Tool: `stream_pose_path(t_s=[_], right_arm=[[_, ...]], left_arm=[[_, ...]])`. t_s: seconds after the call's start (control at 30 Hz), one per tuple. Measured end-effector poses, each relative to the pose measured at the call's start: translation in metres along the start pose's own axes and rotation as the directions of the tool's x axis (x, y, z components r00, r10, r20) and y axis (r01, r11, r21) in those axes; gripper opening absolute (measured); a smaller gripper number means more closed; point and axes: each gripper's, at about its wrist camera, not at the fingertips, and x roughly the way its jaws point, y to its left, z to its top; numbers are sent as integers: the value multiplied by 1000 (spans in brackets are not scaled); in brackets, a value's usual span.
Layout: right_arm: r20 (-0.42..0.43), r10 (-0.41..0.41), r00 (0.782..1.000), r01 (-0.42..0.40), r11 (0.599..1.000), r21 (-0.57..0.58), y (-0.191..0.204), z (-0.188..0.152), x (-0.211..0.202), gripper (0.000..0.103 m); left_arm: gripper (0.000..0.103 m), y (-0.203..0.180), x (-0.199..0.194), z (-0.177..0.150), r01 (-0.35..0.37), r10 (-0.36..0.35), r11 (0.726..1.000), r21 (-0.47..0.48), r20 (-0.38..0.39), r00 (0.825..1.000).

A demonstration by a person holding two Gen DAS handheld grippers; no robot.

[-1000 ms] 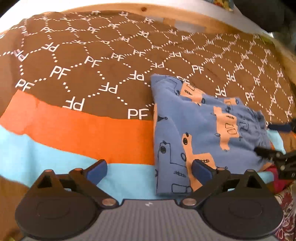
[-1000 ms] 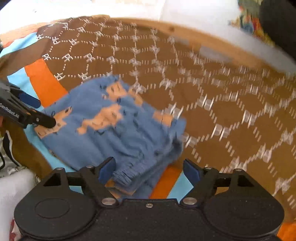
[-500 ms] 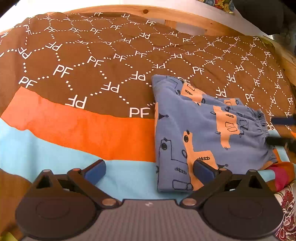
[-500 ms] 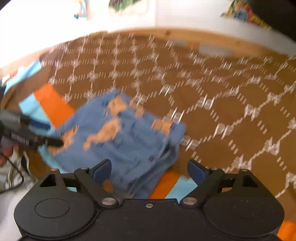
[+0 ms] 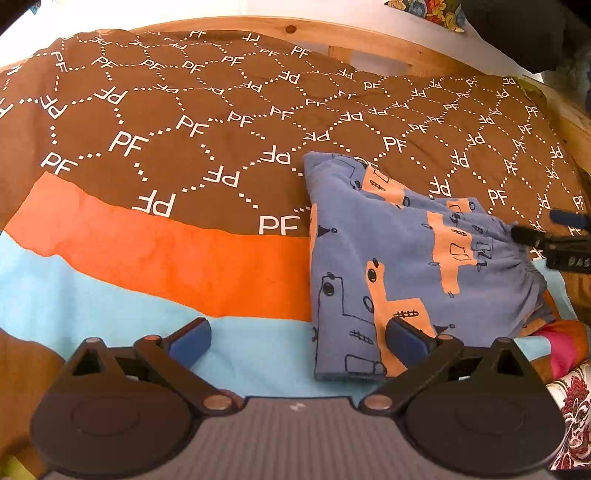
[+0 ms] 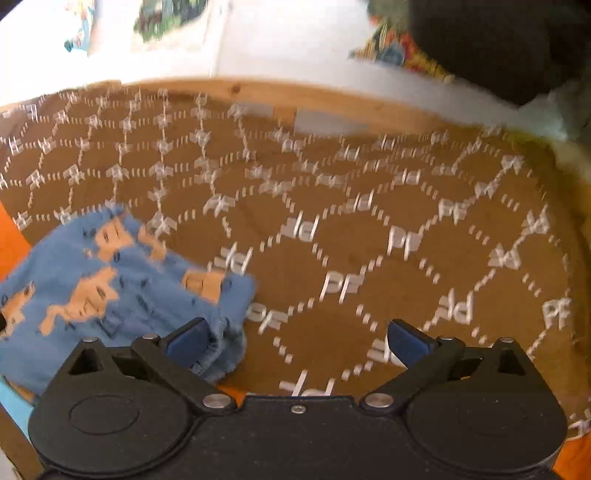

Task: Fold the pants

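both grippers have pulled back from the pants, which lie folded at the right of the frame on the blanket. left gripper and right gripper hang with jaws apart, holding nothing; the fold looks done.

- The folded pants lie on the bedspread, ahead and to the right of the left gripper.
- The right gripper sits at their far right edge.
- From the right gripper, the pants lie ahead-left.
- The wooden bed frame runs beyond both grippers.
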Motion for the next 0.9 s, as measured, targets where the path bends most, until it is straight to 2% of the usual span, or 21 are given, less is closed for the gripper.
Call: stream_pose_path(t_s=[0.1,0.17,0.27,0.37,0.43,0.47,0.57,0.67,0.77,0.9], right_arm=[[47,63,997,-66,996,67,-8,2,-8,102],[67,143,987,-151,980,127,-16,3,-9,102],[80,295,952,-305,927,217,-27,6,-4,102],[74,388,919,-390,862,323,-36,10,11,102],[2,467,884,-433,818,378,-41,19,33,102],[-23,482,876,-438,815,379,-43,23,43,102],[-61,506,860,-458,820,345,-49,30,67,102],[-77,540,838,-478,795,373,-52,25,86,102],[-54,538,841,-488,799,353,-48,21,84,102],[-45,506,861,-474,831,291,-39,15,83,102]], left_arm=[[103,5,-6,3,31,-32,999,-34,-6,999],[103,10,-13,7,100,-99,993,-63,25,995],[103,15,-16,15,170,-164,982,-85,72,984],[103,17,-3,24,226,-226,970,-91,19,974],[103,18,7,24,254,-257,962,-105,-17,966],[103,19,12,24,257,-262,960,-112,-32,965],[103,16,16,21,267,-269,960,-84,-16,963],[103,15,17,18,261,-262,962,-75,0,965],[103,11,18,13,245,-244,968,-49,13,970],[103,7,16,9,227,-227,974,5,20,974]])
